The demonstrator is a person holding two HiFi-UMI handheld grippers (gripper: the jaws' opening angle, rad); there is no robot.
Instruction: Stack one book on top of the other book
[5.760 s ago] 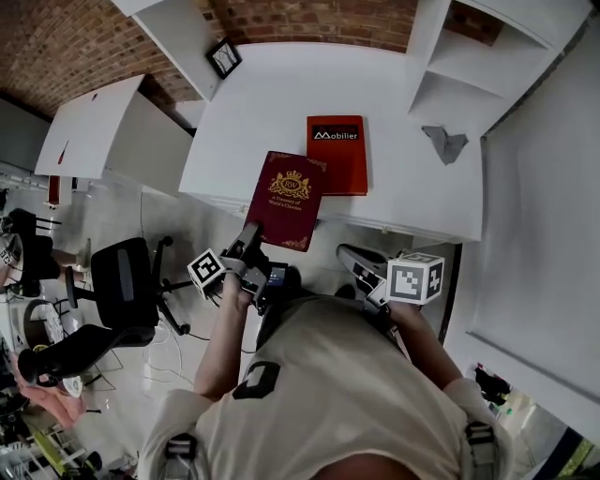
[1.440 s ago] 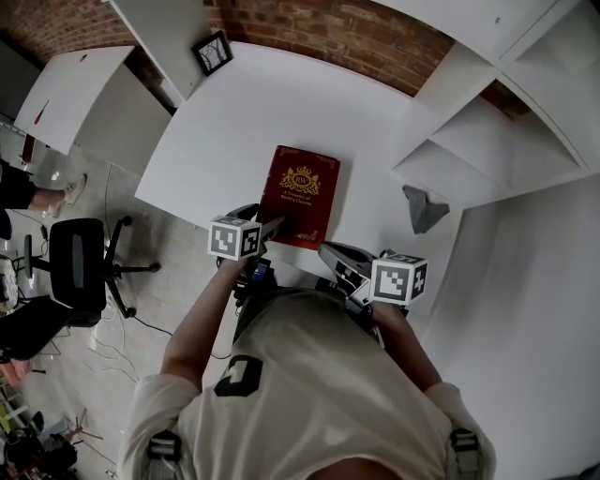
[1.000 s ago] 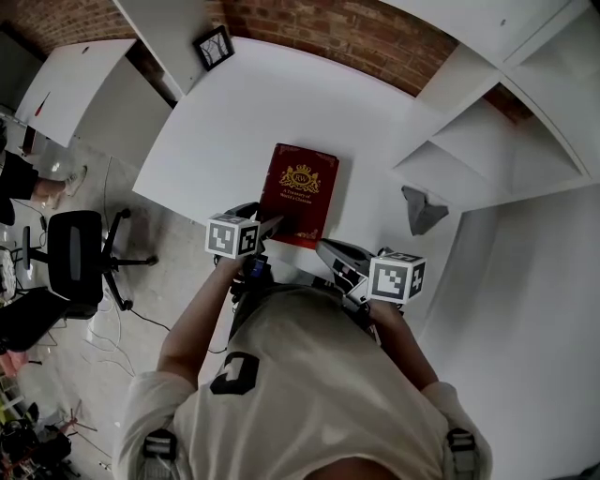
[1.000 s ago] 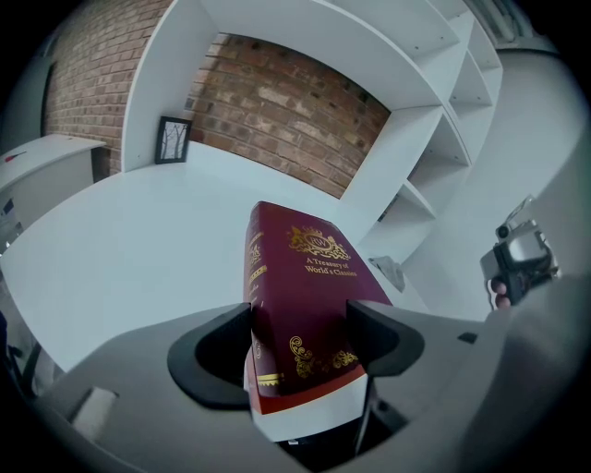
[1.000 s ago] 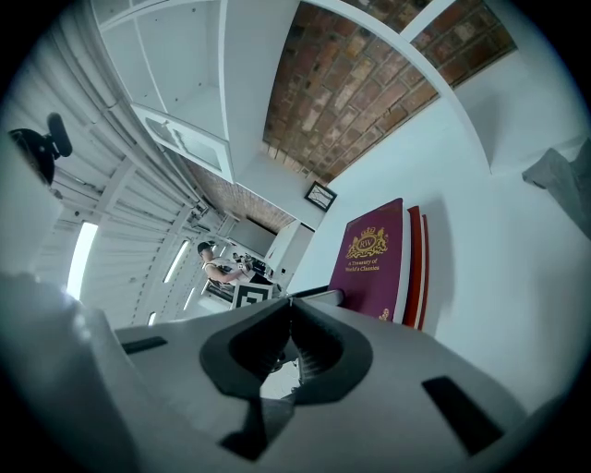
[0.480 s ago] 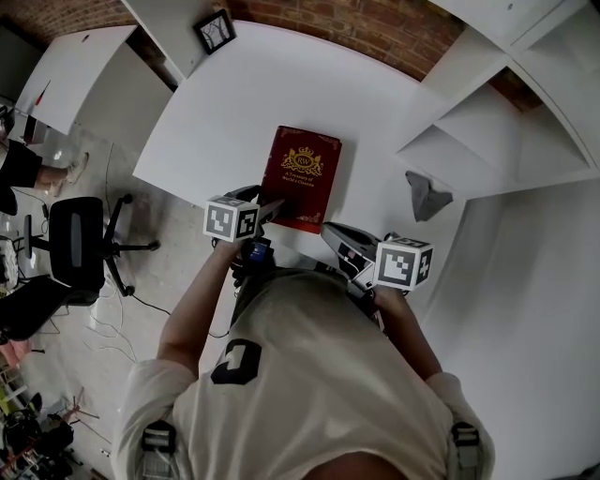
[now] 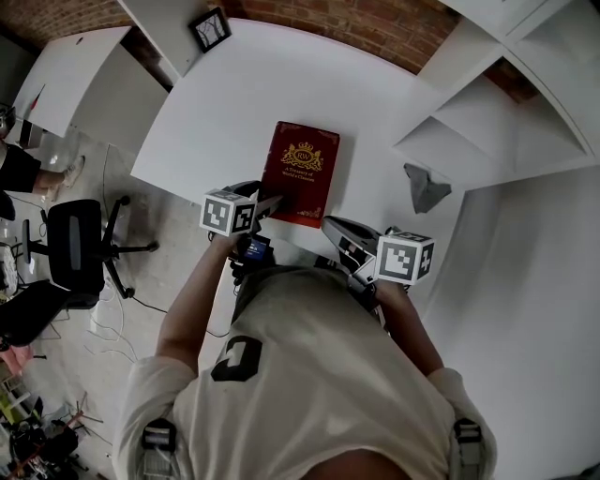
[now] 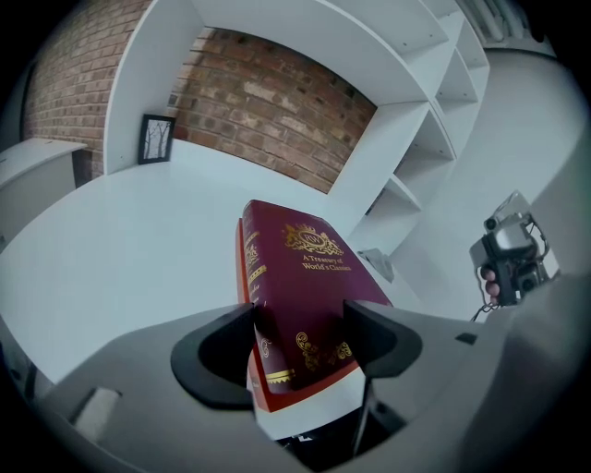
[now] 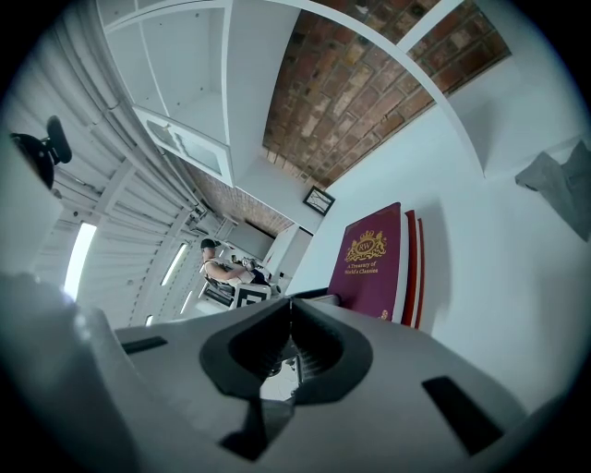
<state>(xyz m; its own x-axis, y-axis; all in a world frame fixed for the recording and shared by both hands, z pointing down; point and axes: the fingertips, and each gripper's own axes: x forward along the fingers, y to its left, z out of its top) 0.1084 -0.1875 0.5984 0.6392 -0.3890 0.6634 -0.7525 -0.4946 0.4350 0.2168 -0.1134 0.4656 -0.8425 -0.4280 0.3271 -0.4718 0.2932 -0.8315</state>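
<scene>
Maroon book (image 7: 302,169): smooth cover (gilt print, slight sheen); table (image 7: 234,103) matt white; brick wall (image 7: 356,23) rough.

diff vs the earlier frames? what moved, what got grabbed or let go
The maroon book, first held by the left gripper beside the red book, now lies on top of it. The left jaws have just been closing with the book's near end between them; whether they press is unclear. The right gripper stayed clear of the books.
</scene>
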